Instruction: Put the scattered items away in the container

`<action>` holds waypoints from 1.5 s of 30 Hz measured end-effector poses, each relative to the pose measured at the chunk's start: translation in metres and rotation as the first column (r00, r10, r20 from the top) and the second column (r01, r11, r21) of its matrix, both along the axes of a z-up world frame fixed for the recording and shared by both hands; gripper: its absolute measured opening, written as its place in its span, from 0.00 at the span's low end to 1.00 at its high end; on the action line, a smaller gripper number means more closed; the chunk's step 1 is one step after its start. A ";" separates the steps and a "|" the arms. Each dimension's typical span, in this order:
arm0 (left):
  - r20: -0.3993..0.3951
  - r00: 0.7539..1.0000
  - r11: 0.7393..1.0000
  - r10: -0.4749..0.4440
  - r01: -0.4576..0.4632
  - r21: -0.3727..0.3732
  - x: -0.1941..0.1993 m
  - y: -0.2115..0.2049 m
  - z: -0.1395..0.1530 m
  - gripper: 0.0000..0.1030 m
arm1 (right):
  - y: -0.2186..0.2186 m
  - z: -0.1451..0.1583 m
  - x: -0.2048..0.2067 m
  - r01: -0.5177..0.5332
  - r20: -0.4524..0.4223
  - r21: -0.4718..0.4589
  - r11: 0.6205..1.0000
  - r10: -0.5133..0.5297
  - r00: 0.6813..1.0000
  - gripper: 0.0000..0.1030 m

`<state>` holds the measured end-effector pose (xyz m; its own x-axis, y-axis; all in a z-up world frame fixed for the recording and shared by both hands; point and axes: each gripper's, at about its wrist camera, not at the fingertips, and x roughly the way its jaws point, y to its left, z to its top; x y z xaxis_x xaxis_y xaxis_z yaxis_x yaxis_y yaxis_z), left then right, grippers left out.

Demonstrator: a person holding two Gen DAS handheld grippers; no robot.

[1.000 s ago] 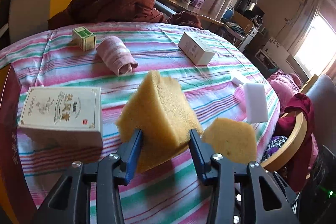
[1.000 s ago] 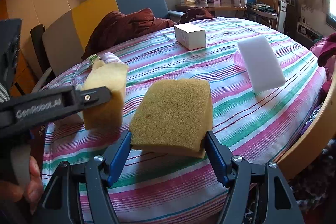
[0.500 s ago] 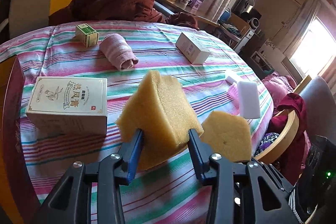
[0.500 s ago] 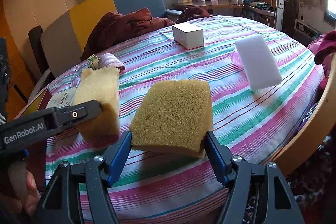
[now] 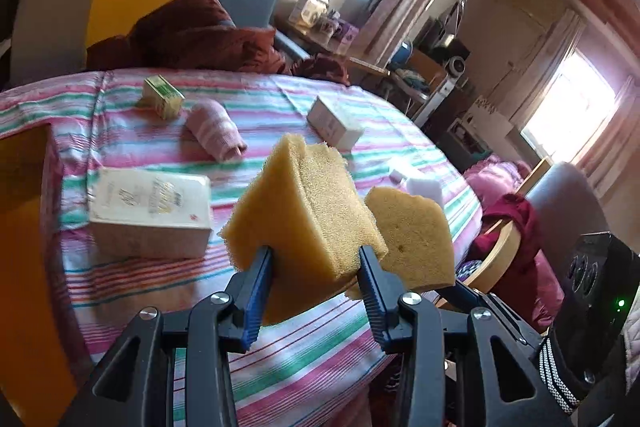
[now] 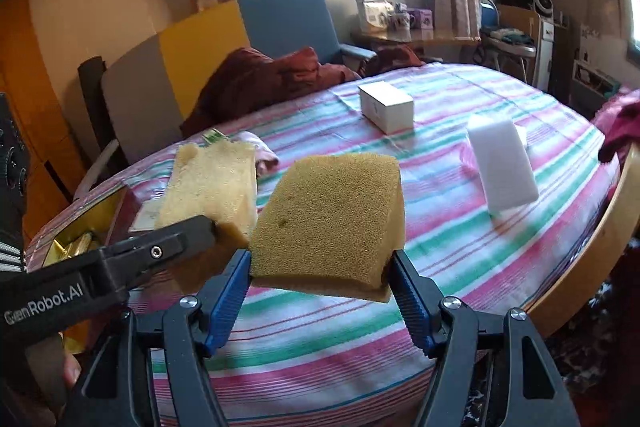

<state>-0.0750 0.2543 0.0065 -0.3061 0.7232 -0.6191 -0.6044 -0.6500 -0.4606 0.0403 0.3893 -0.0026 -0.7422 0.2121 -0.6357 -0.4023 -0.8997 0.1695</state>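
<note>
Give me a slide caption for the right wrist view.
Right gripper clamps a brown foam sponge above the striped tablecloth.

- Yellow sponge wedge (image 5: 308,203): porous, held above the counter, its narrow edge pointing to 12 o'clock.
- Darker sponge block (image 6: 332,219): held in the air just beside the wedge, at its 3 o'clock.
- White foam block (image 6: 502,163): lies flat toward 2 o'clock.
- White carton (image 6: 386,105): at 12 o'clock.
- Pink rolled cloth (image 5: 216,135) and small green box (image 5: 162,99): near together at 11 o'clock.
- Cream printed box (image 5: 152,211): at 9 o'clock.
- Container (image 6: 86,231): gold-lined, open, at the counter's 9 o'clock edge.
</note>
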 end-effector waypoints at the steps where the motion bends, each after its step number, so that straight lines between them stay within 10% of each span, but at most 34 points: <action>1: 0.002 1.000 1.000 0.005 -0.005 0.011 -0.003 -0.007 0.004 0.41 | -0.004 0.004 -0.001 -0.008 -0.006 0.005 1.000 0.008 1.000 0.68; 11: -0.033 0.976 0.974 0.217 -0.214 0.076 -0.045 -0.127 0.035 0.41 | -0.084 0.047 -0.054 -0.219 -0.066 0.044 0.975 0.222 0.973 0.68; 20: 0.048 0.919 0.920 0.391 -0.391 -0.019 -0.108 -0.214 -0.007 0.41 | -0.169 0.030 -0.129 -0.419 0.004 -0.066 0.906 0.420 0.907 0.68; 34: 0.271 0.854 0.893 0.445 -0.447 -0.057 -0.147 -0.229 -0.065 0.48 | -0.219 -0.009 -0.215 -0.532 0.157 0.054 0.845 0.519 0.840 0.81; 45: 0.221 0.826 0.850 0.518 -0.526 -0.027 -0.134 -0.258 -0.038 0.48 | -0.199 0.007 -0.187 -0.488 0.057 0.046 0.872 0.485 0.873 0.77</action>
<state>-0.2092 -0.0035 -0.0319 -0.5082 0.5148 -0.6905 -0.0643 -0.8222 -0.5656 -0.1468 0.1902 0.0048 -0.7335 -0.1318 -0.6668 0.0829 -0.9910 0.1047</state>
